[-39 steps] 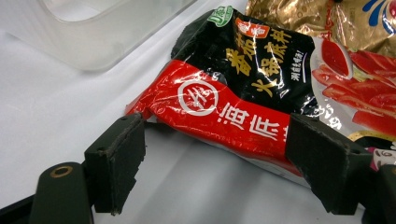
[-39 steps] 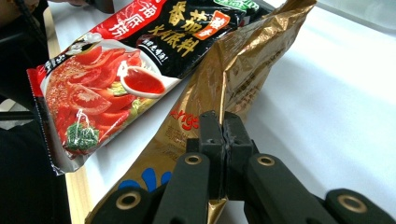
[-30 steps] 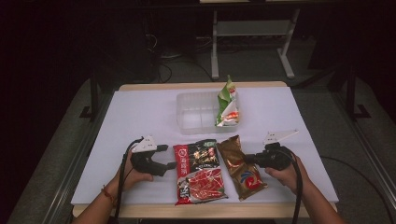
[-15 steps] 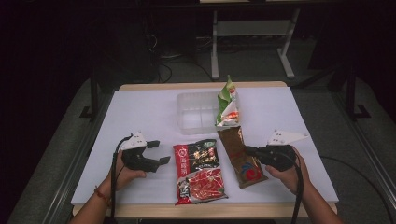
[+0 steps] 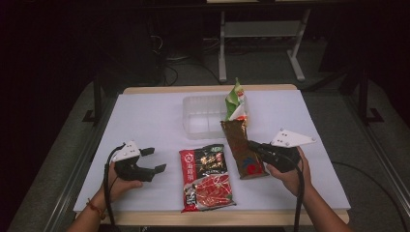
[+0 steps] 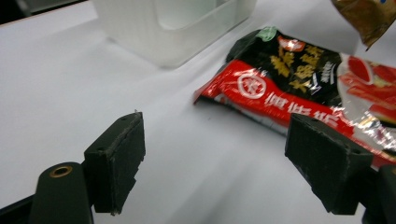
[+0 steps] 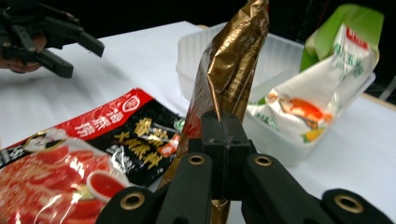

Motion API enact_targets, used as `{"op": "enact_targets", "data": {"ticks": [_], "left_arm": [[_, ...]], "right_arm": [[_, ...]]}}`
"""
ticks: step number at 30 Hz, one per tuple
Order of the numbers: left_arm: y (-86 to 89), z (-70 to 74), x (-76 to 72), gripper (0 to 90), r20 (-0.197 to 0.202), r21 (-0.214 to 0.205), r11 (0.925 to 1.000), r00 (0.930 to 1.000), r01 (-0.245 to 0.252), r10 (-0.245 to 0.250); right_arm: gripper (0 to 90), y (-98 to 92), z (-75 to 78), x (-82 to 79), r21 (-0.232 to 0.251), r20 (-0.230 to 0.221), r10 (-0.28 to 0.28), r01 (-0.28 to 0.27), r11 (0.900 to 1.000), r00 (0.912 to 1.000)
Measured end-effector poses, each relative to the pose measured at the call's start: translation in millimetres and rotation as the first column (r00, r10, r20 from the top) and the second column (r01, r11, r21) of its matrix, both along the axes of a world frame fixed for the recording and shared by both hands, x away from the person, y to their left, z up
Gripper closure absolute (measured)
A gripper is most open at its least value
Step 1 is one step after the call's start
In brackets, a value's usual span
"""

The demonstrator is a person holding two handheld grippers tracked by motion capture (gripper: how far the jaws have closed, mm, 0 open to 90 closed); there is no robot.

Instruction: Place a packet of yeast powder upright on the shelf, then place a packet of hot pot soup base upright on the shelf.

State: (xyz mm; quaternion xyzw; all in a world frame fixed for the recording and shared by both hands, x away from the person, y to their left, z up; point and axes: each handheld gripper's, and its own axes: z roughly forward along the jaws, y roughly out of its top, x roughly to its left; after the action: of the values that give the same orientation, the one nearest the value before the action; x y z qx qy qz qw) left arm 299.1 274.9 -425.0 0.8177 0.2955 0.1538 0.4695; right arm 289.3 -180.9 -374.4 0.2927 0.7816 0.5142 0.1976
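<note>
Right tongs (image 5: 252, 145) clamped on brown packet (image 5: 240, 145), lifted off desk (image 5: 145, 116) toward clear bin (image 5: 203, 116) (green packet (image 5: 236, 99) inside). Left tongs (image 5: 154, 160) open, empty. Next: carry over bin, release.

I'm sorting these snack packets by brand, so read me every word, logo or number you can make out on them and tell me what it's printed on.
Red and black packet: large Chinese characters and a round white logo, too blurred to quote.
Green and white packet in the clear plastic box: small red label with Chinese characters, too small to read.
Brown foil packet, clamped in the right gripper: no readable text; red and blue marks in the high view, too small.
No numbers readable.
</note>
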Motion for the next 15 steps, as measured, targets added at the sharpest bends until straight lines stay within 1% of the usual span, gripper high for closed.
{"op": "enact_targets", "data": {"ticks": [2,5,6,7,8,11,13,15], "left_arm": [[4.2,-1.7,-1.9,19.9,0.015,0.013,0.9999,0.9998,-0.011,0.011],[8.2,-3.7,-4.8,20.0,0.033,0.021,0.9995,0.9992,-0.025,0.025],[9.3,-3.6,-6.5,20.0,0.053,0.022,0.9992,0.9980,-0.034,0.033],[9.8,-3.2,-8.1,20.1,0.065,0.017,0.9990,0.9971,-0.040,0.039],[10.7,-1.8,-9.8,20.2,0.083,0.020,0.9988,0.9957,-0.044,0.042],[14.3,1.7,-15.0,20.2,0.119,0.020,0.9978,0.9911,-0.063,0.060],[16.4,2.3,-16.8,20.4,0.129,0.015,0.9973,0.9893,-0.071,0.069],[17.7,1.4,-17.7,20.4,0.128,0.022,0.9968,0.9891,-0.076,0.073]], "right_arm": [[90.0,3.5,0.7,1.7,-0.005,0.006,0.001,-0.001,1.0000,1.0000],[90.0,9.2,3.8,5.7,-0.013,0.022,0.003,-0.003,0.9999,0.9997],[90.0,11.5,5.1,7.2,-0.012,0.027,0.000,0.000,0.9999,0.9996],[90.0,13.8,6.7,9.2,-0.013,0.041,-0.003,0.003,0.9999,0.9992],[90.0,15.1,7.7,10.4,-0.007,0.043,-0.005,0.006,1.0000,0.9990],[90.0,19.5,11.7,15.9,0.008,0.060,-0.016,0.016,0.9998,0.9980],[90.0,22.9,14.2,19.7,0.009,0.077,-0.023,0.022,0.9997,0.9968],[90.0,25.7,16.6,23.5,0.012,0.093,-0.033,0.032,0.9994,0.9951]]}}
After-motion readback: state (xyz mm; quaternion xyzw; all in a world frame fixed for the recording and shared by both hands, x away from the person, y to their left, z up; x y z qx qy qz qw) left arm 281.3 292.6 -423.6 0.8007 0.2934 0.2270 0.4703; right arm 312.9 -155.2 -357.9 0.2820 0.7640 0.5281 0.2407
